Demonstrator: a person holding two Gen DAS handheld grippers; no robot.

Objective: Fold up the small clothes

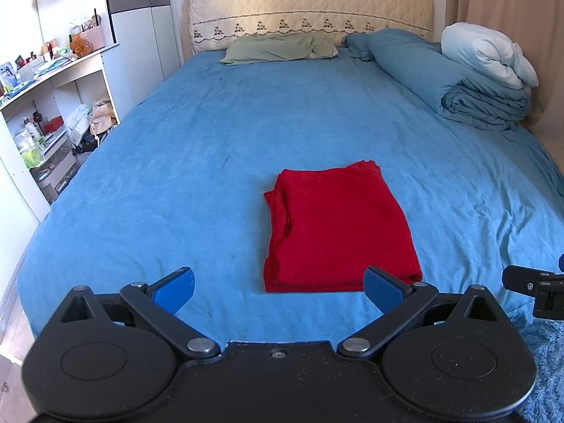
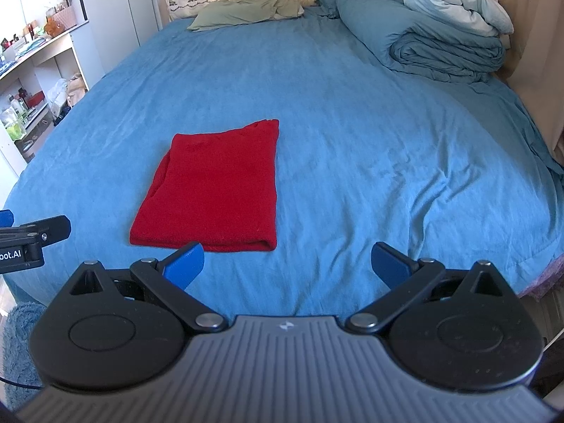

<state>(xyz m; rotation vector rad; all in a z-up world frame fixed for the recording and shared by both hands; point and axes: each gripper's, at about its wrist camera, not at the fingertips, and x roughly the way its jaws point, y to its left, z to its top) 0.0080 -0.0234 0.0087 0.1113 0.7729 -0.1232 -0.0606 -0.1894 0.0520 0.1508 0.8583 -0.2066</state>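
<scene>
A red garment (image 1: 338, 229) lies folded into a neat rectangle on the blue bed sheet (image 1: 211, 141), near the foot of the bed. My left gripper (image 1: 278, 287) hovers just short of its near edge, open, nothing between its blue fingertips. In the right wrist view the same red garment (image 2: 215, 187) lies ahead and to the left. My right gripper (image 2: 287, 264) is open and empty, held over bare blue bed sheet (image 2: 352, 141) to the right of the garment's near corner. Each gripper shows at the edge of the other's view.
A green pillow (image 1: 282, 47), a rolled blue duvet (image 1: 458, 84) and a white pillow (image 1: 490, 53) lie at the head and right side. Cluttered white shelves (image 1: 53, 105) stand left of the bed. A shaggy blue rug (image 1: 546, 359) lies on the floor.
</scene>
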